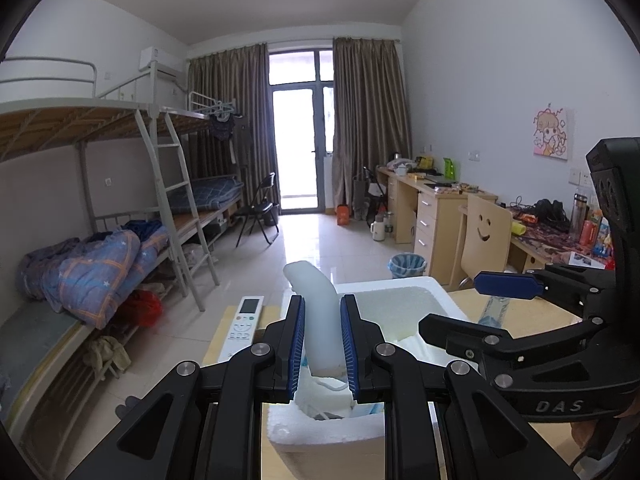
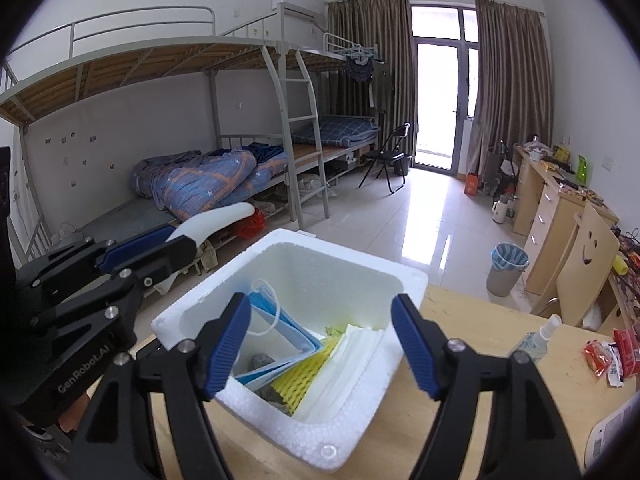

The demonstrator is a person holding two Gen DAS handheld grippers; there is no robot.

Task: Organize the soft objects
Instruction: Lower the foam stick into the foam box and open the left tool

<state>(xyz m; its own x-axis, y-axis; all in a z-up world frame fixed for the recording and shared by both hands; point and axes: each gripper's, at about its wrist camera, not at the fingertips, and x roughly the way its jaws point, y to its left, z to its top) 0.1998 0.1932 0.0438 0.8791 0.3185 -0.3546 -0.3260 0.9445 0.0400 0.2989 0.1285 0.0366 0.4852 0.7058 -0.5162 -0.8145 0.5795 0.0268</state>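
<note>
Foam strip (image 1: 318,312) clamped, L gripper (image 1: 322,344).

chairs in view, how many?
2: a black folding chair by the balcony door, a wooden smiley chair at the desks. More may be hidden.

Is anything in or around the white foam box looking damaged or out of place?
Nothing looks damaged. One white foam strip is outside the foam box, held in the left gripper.

Both grippers, left gripper (image 1: 323,344) and right gripper (image 2: 320,340), are black with ribbed blue pads and silver screws
</note>
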